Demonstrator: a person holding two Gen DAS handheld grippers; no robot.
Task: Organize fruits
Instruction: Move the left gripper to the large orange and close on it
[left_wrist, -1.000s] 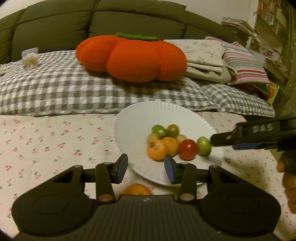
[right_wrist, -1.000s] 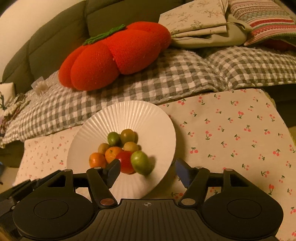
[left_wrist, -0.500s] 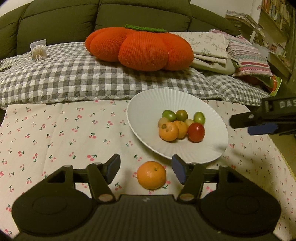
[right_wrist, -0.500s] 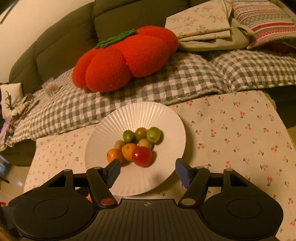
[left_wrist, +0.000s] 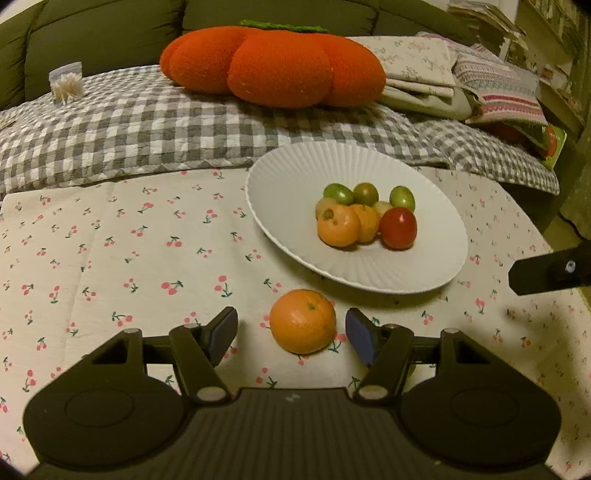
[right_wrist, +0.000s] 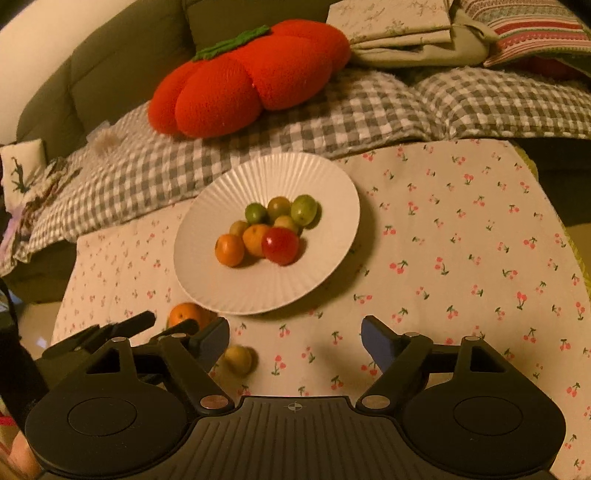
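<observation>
A white ribbed plate (left_wrist: 288, 192) holds several small fruits: green ones at the back, orange ones and a red tomato (left_wrist: 398, 228) in front. On the cherry-print cloth just before the plate lies an orange (left_wrist: 303, 321). My left gripper (left_wrist: 291, 334) is open, its pads on either side of the orange and clear of it. My right gripper (right_wrist: 295, 339) hovers near the plate (right_wrist: 258, 284), its jaws opening with nothing between them. A small yellow fruit (right_wrist: 239, 360) lies on the cloth by its left finger. The orange (right_wrist: 186, 314) is partly hidden there.
Behind the table, a checked blanket (left_wrist: 147, 129) carries a big orange pumpkin cushion (left_wrist: 273, 62) and folded cloths (left_wrist: 417, 74). A tub of toothpicks (left_wrist: 66, 83) stands at the far left. One right gripper finger (left_wrist: 546, 271) pokes in at the right.
My left gripper drew back and opened wider, so the orange now shows between its fingers. The right gripper pulled away from the plate and spread its jaws; the green fruit rests among the others.
</observation>
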